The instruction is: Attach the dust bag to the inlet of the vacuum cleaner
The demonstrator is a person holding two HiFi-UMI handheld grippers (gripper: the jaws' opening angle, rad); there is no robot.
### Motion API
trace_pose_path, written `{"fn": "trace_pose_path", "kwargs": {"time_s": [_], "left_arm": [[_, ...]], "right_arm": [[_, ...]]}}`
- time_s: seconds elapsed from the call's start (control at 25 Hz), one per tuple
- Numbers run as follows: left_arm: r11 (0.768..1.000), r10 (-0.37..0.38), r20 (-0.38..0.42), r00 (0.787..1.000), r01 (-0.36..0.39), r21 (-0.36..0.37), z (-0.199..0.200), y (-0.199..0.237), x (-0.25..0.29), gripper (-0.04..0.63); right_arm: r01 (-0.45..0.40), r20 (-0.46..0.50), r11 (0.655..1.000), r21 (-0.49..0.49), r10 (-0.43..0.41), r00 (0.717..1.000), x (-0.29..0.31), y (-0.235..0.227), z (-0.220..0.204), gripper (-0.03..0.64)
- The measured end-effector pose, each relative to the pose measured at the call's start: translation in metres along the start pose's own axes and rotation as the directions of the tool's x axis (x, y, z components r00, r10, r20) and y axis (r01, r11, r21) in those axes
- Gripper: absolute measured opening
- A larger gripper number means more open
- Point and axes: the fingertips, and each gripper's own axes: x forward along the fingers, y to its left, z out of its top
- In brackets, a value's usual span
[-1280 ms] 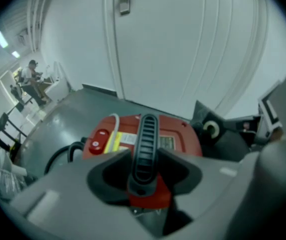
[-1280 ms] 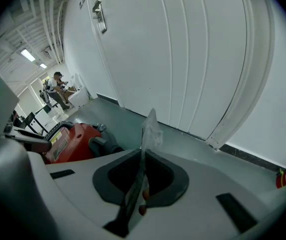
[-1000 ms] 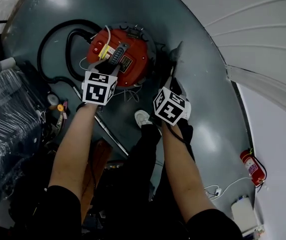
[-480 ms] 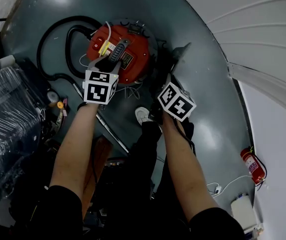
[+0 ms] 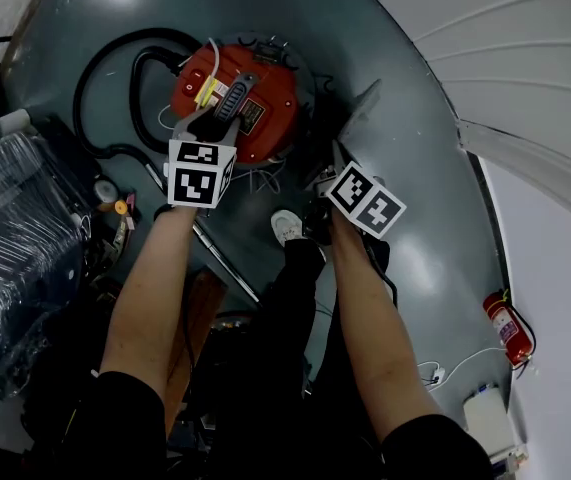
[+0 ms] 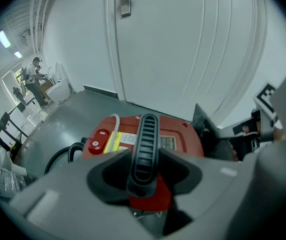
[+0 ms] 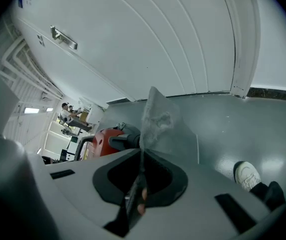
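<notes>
Two grippers meet at the red vacuum cleaner (image 5: 270,93) in the head view, left gripper (image 5: 218,120) on top, right gripper (image 5: 333,160) alongside. Left gripper view: jaws clamp the black handle (image 6: 145,139). Right gripper view: jaws pinch the grey dust bag (image 7: 158,119), with the inlet (image 7: 124,141) just ahead-left.

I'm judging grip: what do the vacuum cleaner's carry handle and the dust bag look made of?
The carry handle looks like black moulded plastic, matt, with cross ribs. The dust bag seems to be thin grey paper or fleece: a flat, dull sheet with a fuzzy patch.
</notes>
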Motion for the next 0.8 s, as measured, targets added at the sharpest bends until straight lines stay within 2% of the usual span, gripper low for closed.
{"fn": "trace_pose_path", "kwargs": {"time_s": [0.16, 0.36, 0.56, 0.8], "left_arm": [[1.0, 0.008, 0.002, 1.0, -0.008, 0.003, -0.001, 0.0, 0.001, 0.166], [1.0, 0.004, -0.004, 1.0, -0.004, 0.007, -0.001, 0.0, 0.001, 0.166], [1.0, -0.016, -0.01, 1.0, 0.016, 0.0, -0.002, -0.001, 0.003, 0.166], [1.0, -0.017, -0.012, 1.0, 0.017, -0.008, -0.003, 0.0, 0.004, 0.166]], "right_arm": [[-0.038, -0.032, 0.999, -0.027, 0.037, 0.999, 0.004, 0.008, -0.002, 0.015], [-0.107, -0.026, 0.989, 0.102, 0.111, 0.994, 0.0, 0.007, 0.0, 0.015], [-0.109, 0.0, 0.986, 0.124, 0.109, 0.994, -0.002, -0.003, -0.009, 0.015], [-0.107, -0.022, 0.991, 0.082, 0.109, 0.994, 0.008, 0.003, -0.015, 0.015]]}}
